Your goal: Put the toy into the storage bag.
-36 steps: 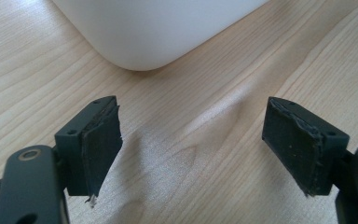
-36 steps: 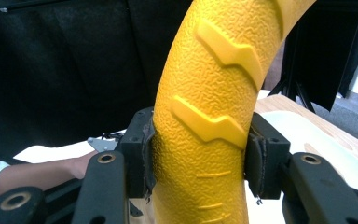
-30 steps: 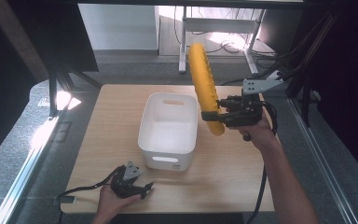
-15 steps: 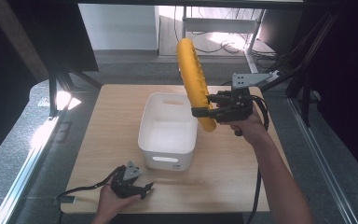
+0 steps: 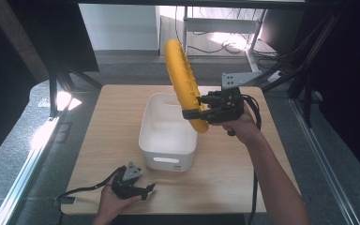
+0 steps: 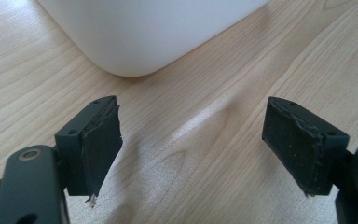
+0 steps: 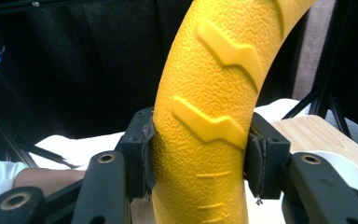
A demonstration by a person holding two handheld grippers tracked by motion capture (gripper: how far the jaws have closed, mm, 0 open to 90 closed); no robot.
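We see the right hand-held gripper (image 5: 191,114) right of the frame's centre in the high view, pinching a long, curved yellow banana-shaped toy (image 5: 182,77) near its lower end. The toy rises up and to the left from the jaws, its upper tip reaching toward the top centre of the frame, and its lower end hangs over the right rim of the white bin (image 5: 168,140). In the right gripper view we look straight at the toy (image 7: 209,121), which fills the middle of the frame with its pebbled skin and raised zigzag ridges; both black pads press against its sides, one at left, one at right. A grey three-cornered plate sits on top of this gripper, and a cable trails down along the person's forearm toward the lower right.

The white bin stands at the middle of the wooden tabletop (image 5: 108,136), open side up, with a slot handle in its near wall.

We find the left hand-held gripper (image 5: 145,191) at the lower left of the high view, resting on the tabletop just in front of the bin's near left corner. In the left gripper view its jaws stand spread wide with only bare wood between them, and the bin's rounded corner (image 6: 140,32) lies across the top of the frame
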